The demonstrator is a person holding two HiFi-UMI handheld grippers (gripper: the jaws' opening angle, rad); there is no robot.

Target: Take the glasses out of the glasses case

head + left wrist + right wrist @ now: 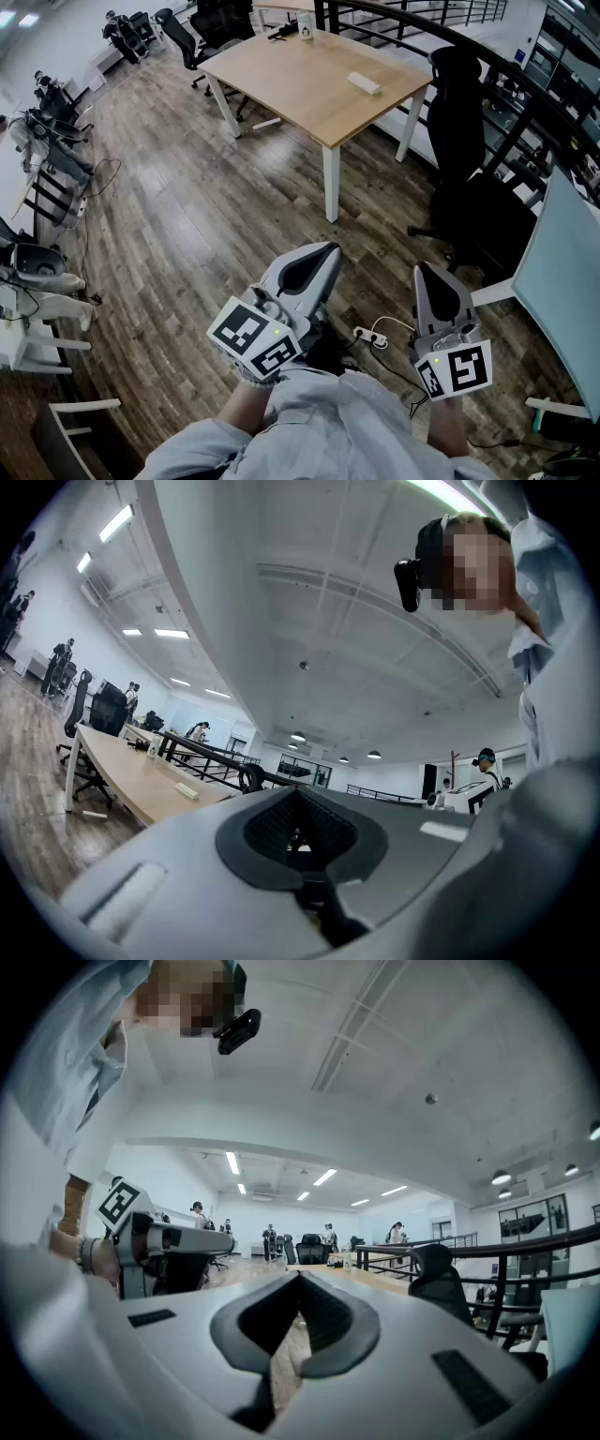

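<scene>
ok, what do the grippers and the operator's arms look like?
The left gripper and right gripper have light grey tapered shells, black ribbed pads inside. Each carries a white cube with black square markers and a small green light. The person wears a pale grey-blue long-sleeved shirt.

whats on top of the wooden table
A pale flat box near the right edge, a small white cup and a dark item at the far end. The box's inside is hidden.

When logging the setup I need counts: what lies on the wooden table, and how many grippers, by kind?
White case: 1
White cup: 1
Dark object: 1
Grippers: 2, left gripper, right gripper
Total: 5
</scene>
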